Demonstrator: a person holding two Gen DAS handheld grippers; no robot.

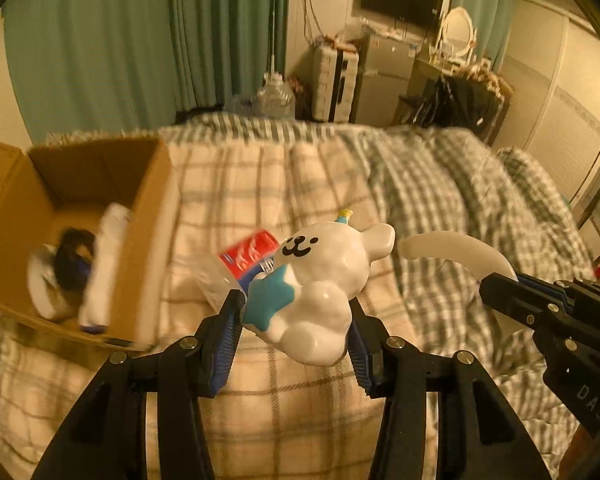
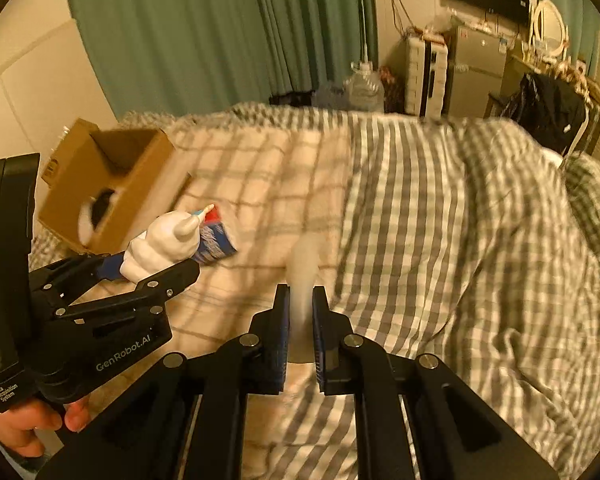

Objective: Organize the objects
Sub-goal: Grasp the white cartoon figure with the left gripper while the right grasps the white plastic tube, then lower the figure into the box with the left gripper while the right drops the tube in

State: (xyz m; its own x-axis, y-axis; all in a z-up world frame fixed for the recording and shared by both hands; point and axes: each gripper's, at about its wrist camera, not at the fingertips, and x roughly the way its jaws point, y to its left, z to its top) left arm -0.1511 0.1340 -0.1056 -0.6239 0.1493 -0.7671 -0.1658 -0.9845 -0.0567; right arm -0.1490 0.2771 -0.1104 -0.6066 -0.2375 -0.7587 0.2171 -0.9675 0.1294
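— Black tongs fill the foreground of the left wrist view: what do the left tongs (image 1: 296, 316) hold?
— They are clenched on a white cat figurine (image 1: 324, 280) with a blue star on its front, lifted clear above the checked blanket (image 1: 260, 184) on the bed.

— And beside it?
— A red, white and blue packet (image 1: 247, 258) lies on the blanket just behind the figurine. To the left sits an open cardboard box (image 1: 148, 216), with white and dark items inside, blurred. At the right edge the right tongs (image 1: 496, 284) grip a curved white piece (image 1: 456, 250).

— What does the right wrist view show nearest the lens?
— Right tongs (image 2: 301, 300), pressed shut on that same white piece (image 2: 305, 272), which is badly blurred here and rises between the blue pads (image 2: 284, 320). It too hangs above the blanket (image 2: 260, 184).

— And the other tool?
— At the left, a hand (image 2: 32, 428) holds the left tongs (image 2: 156, 266), which carry the white figurine (image 2: 160, 246). The packet (image 2: 216, 240) lies just beyond it, and the cardboard box (image 2: 140, 200) stands farther left on the bed. A grey-striped duvet (image 2: 460, 240) covers the right side.
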